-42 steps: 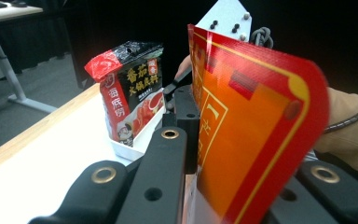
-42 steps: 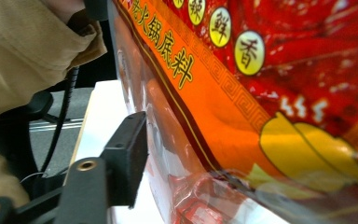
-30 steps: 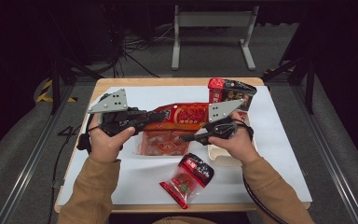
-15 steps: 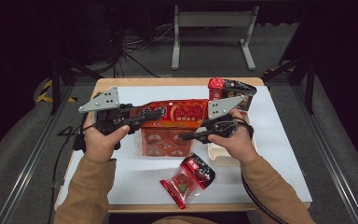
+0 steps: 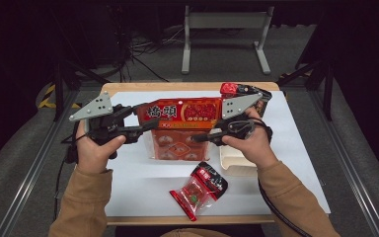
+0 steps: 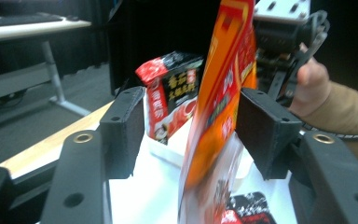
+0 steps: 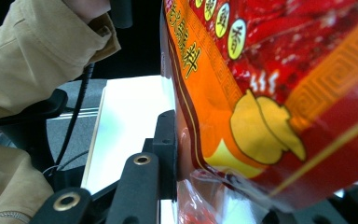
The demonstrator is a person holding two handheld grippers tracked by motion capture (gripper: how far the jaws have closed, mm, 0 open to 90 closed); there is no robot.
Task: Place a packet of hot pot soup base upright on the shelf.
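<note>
You held the large flat orange-and-red snack bag (image 5: 180, 123) upright above the bench with your right tool (image 5: 201, 138) clamped on its edge, while your left tool (image 6: 186, 126) had just been opening, the bag's opposite edge standing loose between its pads.

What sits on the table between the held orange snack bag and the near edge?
In the high view, a small red and black packet lies on the white table below the orange snack bag; otherwise bare.
</note>
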